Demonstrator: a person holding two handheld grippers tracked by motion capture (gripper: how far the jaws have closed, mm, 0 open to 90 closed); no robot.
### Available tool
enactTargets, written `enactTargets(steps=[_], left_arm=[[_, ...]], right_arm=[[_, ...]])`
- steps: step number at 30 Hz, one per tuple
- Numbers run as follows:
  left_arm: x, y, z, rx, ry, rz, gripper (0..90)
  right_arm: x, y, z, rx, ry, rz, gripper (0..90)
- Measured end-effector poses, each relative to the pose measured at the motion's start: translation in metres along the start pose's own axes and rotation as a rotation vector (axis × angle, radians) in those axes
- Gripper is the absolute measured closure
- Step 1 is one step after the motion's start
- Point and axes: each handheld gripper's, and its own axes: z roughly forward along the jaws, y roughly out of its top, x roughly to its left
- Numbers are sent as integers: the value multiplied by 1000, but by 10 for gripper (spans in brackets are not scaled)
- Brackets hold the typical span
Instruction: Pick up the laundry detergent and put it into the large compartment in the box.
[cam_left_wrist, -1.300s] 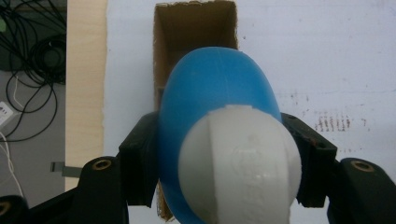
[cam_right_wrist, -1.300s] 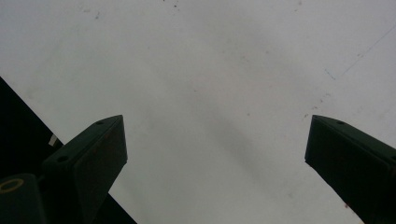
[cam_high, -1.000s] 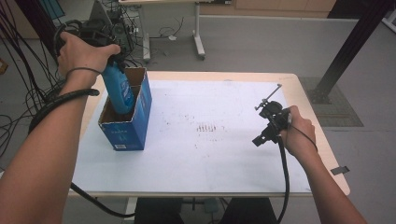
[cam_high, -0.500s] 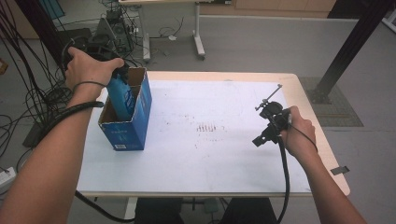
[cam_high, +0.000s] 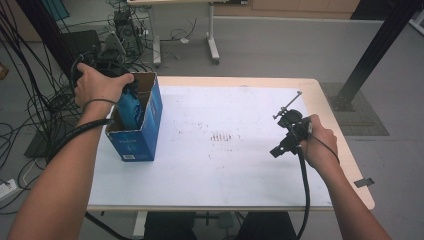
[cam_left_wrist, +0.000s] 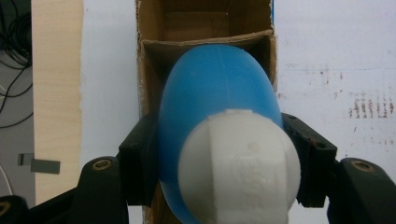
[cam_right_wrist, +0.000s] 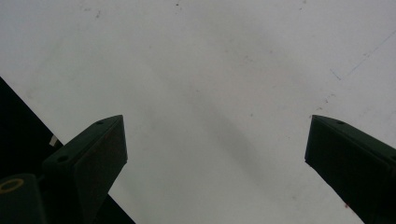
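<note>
The left tongs (cam_left_wrist: 219, 154) are clenched on a blue bottle (cam_left_wrist: 217, 102), one black jaw pressed against each flank just behind its white cap (cam_left_wrist: 240, 170). In the left gripper view the cap end faces the camera and the rounded blue body runs away from it, down into a cardboard box (cam_left_wrist: 205, 28). In the high view the bottle (cam_high: 129, 107) stands nearly upright with a slight tilt, its long axis running top to bottom, its lower part sunk inside the blue box (cam_high: 142, 132) and its cap end hidden under the hand. The box stands open-topped at the left end of the counter (cam_high: 225, 175), and the bottle sits in its nearer compartment, in front of a cardboard divider.

The left hand (cam_high: 97, 85) grips from above with the wrist bent over the box, forearm reaching in from the lower left.

The right tongs (cam_right_wrist: 215, 140) are released, jaws spread wide with nothing between them over the white counter top. In the high view the right hand (cam_high: 317, 142) rests at the right side of the counter, well apart from the box, holding its gripper (cam_high: 290, 131) low with the cable trailing back along the forearm.
</note>
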Motion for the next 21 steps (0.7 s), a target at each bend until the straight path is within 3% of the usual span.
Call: enactTargets(steps=[12, 21], left_arm=[[-4, -5, 22, 12, 21, 11, 379], [-3, -11, 37, 25, 15, -3, 379]], right_arm=[[-1, -3, -1, -2, -4, 4, 51], [-1, -2, 1, -2, -1, 3, 51]])
